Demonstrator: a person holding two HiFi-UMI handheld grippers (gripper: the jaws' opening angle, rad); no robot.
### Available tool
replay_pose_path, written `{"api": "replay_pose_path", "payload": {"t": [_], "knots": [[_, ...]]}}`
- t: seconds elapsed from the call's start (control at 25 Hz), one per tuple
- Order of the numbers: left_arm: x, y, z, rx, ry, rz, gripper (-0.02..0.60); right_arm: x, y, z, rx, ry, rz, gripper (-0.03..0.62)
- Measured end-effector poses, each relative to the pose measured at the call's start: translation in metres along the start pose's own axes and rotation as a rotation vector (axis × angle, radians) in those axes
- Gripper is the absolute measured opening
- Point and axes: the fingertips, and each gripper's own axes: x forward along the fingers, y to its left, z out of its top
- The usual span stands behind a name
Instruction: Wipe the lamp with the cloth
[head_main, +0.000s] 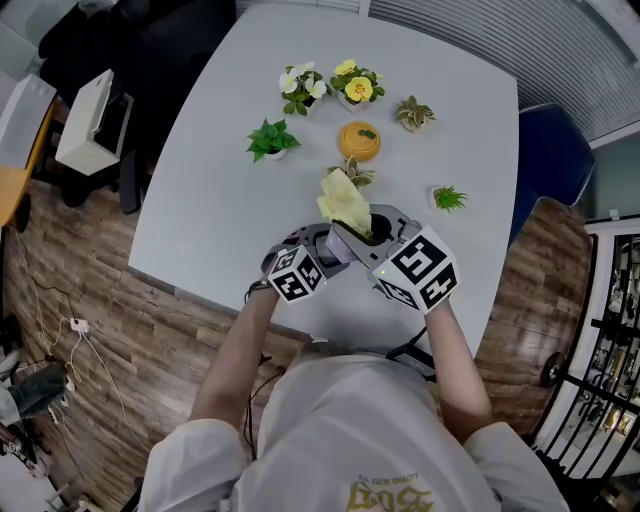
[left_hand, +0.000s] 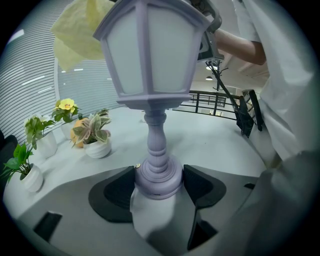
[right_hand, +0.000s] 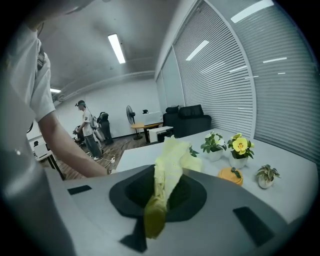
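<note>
Nearest me, my left gripper (head_main: 322, 250) has its fingers (left_hand: 202, 185) clenched on the round foot of the lamp (left_hand: 150, 75), one pad on each side. I grip it that low on purpose. It leaves the post and the whole shade free above for wiping, and the lamp cannot tip or skid when the cloth pushes on it. The lamp stands upright near my edge of the tabletop (head_main: 220, 200). I cannot tell whether its foot rests on the surface or hangs just above it.

Just beside it, my right gripper (head_main: 372, 232) has its fingers (right_hand: 192, 195) pinched tight on one bunched end of the yellow cloth (right_hand: 167, 165). The rest stands loose past the tips, so soft fabric meets the lamp rather than hard plastic. From the left gripper view the loose part sits at the top of the shade, on the side turned away from that gripper, and seems to touch it. I judge the wiping is at the roof of the shade, with the panes and the post left to do.

Farther off, the potted plants (head_main: 270, 140) and an orange pot (head_main: 359, 141) stand well apart across the middle of the tabletop. They are out of the cloth's sweep, so nothing there should get knocked. Beyond them are the window blinds (right_hand: 240, 75).
</note>
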Motion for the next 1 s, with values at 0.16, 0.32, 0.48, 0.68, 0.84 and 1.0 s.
{"api": "replay_pose_path", "payload": {"t": [0.16,0.32,0.48,0.68,0.84,1.0], "knots": [[0.0,0.0,0.0,0.0,0.001,-0.001,0.307,0.003,0.008,0.001,-0.044,0.02,0.011,0.046],[-0.001,-0.001,0.0,0.0,0.002,0.0,0.307,0.003,0.017,0.0,-0.092,0.044,0.02,0.046],[0.0,0.0,0.0,0.0,0.003,0.001,0.307,0.002,0.024,-0.001,-0.098,0.06,0.033,0.046],[0.0,0.0,0.0,0.003,0.003,0.003,0.307,-0.003,0.032,-0.005,-0.097,0.063,0.044,0.046],[0.0,0.0,0.0,0.006,0.001,0.006,0.307,-0.007,0.038,-0.008,-0.088,0.054,0.047,0.046],[0.0,-0.001,0.0,0.004,0.003,0.007,0.307,-0.011,0.041,-0.01,-0.083,0.046,0.054,0.046]]}}
